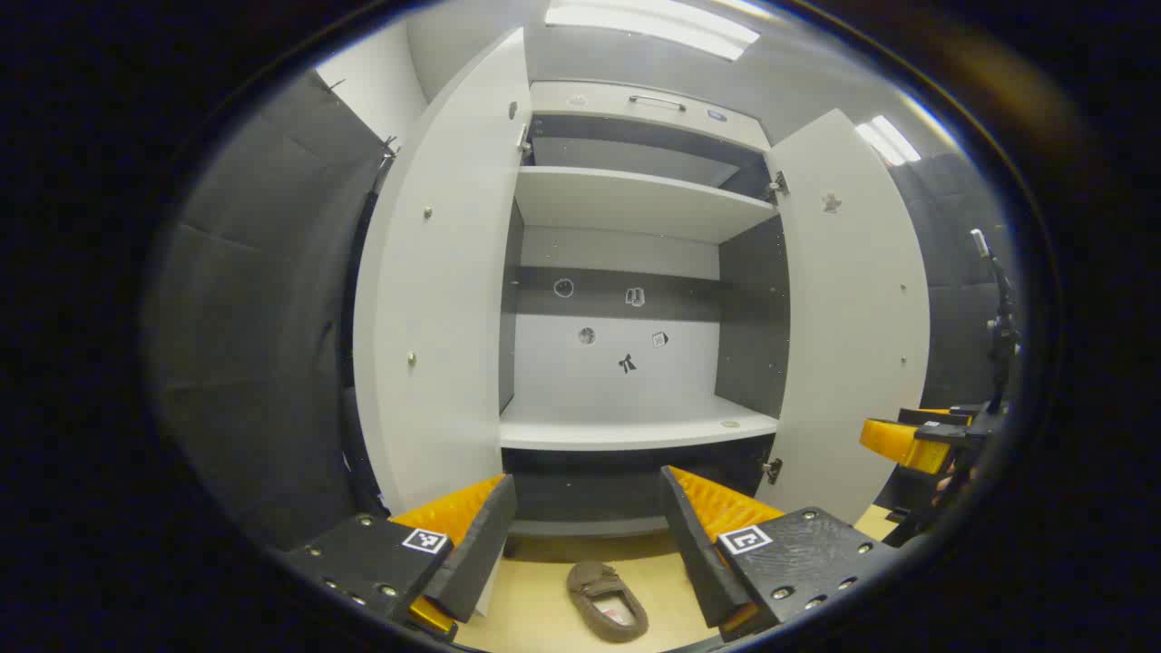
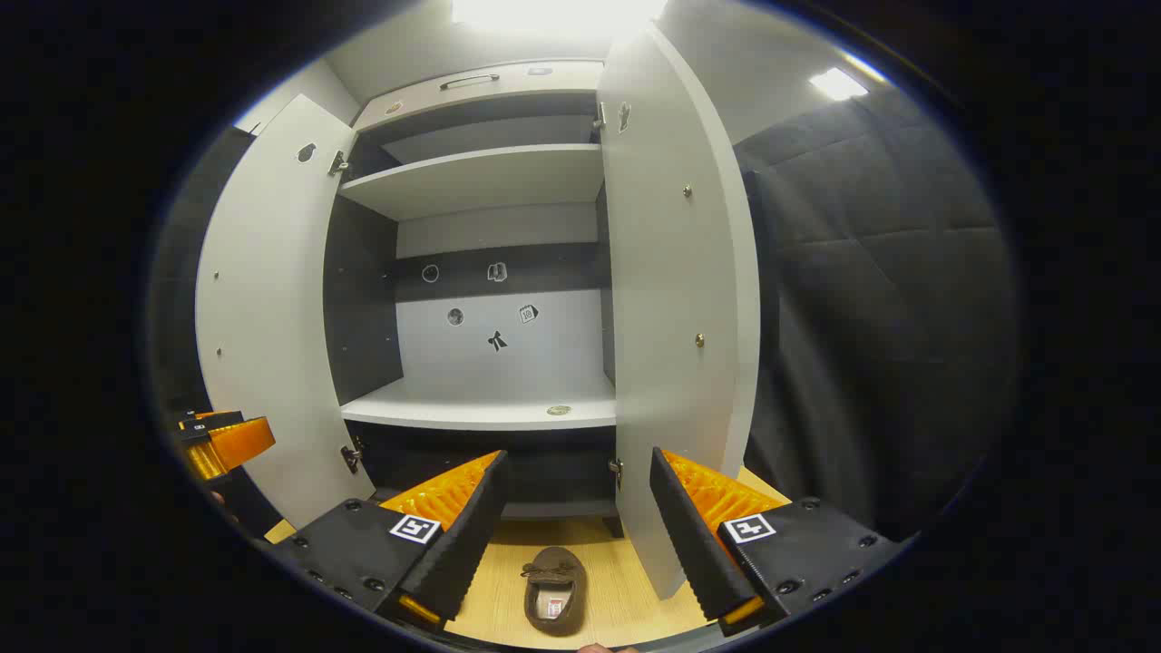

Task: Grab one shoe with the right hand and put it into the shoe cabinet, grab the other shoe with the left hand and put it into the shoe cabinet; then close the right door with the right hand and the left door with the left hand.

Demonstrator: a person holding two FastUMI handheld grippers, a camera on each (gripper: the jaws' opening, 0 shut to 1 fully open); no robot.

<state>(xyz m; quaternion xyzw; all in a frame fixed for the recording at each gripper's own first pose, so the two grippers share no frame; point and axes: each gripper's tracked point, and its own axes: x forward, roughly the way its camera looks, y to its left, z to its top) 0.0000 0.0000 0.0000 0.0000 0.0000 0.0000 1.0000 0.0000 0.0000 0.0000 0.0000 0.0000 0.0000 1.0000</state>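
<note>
Our right gripper [image 2: 576, 535] hung wide open and empty over a brown soft slipper shoe [image 2: 553, 591], which lay on the pale wooden floor [image 2: 626, 580] just in front of the tall white shoe cabinet [image 2: 481, 413]. Our left gripper [image 1: 585, 535] was open and empty too, above a brown slipper [image 1: 608, 600] on the same floor. Both white doors [image 2: 676, 299] stood open. We thought it best to go straight down, put one finger on each side of the shoe's middle, squeeze firmly, then lift it onto the bare white shelf [image 1: 635, 426].
</note>
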